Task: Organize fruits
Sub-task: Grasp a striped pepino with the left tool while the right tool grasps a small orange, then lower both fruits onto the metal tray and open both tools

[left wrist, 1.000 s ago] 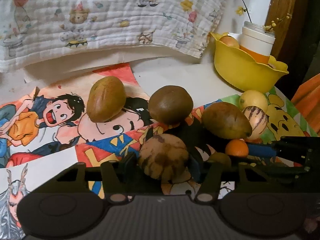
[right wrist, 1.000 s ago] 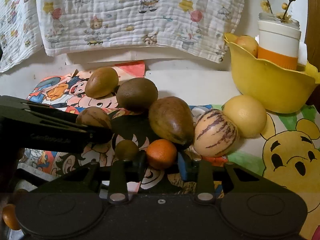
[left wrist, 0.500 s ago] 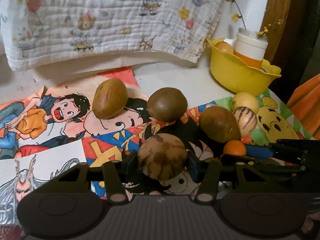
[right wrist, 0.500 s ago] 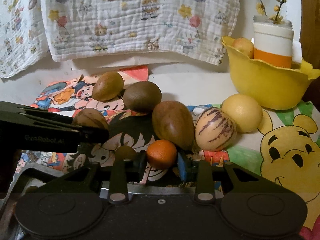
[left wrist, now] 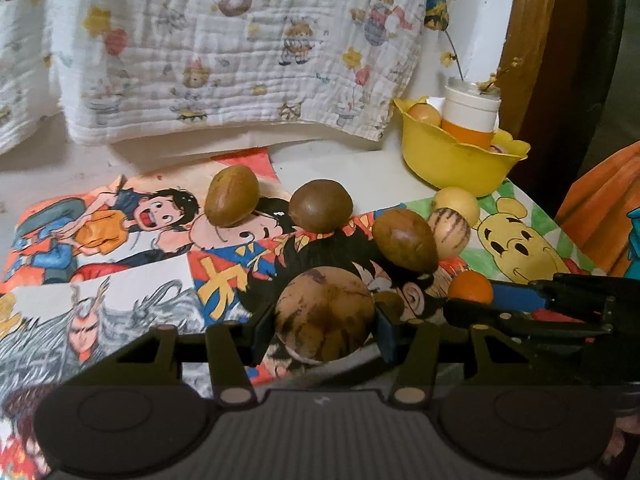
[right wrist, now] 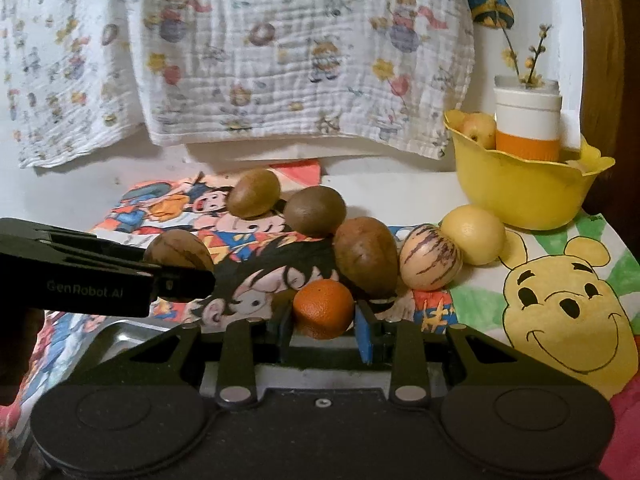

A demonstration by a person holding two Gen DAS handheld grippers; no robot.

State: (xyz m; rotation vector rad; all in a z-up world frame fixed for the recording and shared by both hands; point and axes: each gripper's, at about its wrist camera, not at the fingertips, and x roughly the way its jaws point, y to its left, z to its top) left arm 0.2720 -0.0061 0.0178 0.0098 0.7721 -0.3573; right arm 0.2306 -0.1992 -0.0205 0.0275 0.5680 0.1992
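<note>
My left gripper (left wrist: 325,326) is shut on a mottled brown fruit (left wrist: 325,314) and holds it above the cartoon mat. My right gripper (right wrist: 323,320) is shut on a small orange (right wrist: 323,309), also raised; the orange also shows in the left wrist view (left wrist: 470,287). On the mat lie three brown fruits (right wrist: 254,193) (right wrist: 315,210) (right wrist: 366,256), a striped pale melon (right wrist: 430,258) and a yellow lemon (right wrist: 474,235). The left gripper with its fruit (right wrist: 180,250) shows at the left of the right wrist view.
A yellow bowl (right wrist: 520,192) at the back right holds an apple (right wrist: 480,130) and a white-and-orange jar (right wrist: 527,124). A metal tray (right wrist: 128,334) lies just below the grippers. A printed cloth (right wrist: 280,60) hangs behind. An orange object (left wrist: 600,216) stands at the right edge.
Both grippers have lifted and pulled back with their fruits held. The fruits on the mat now look smaller and farther. The metal tray has come into view below the right gripper.
</note>
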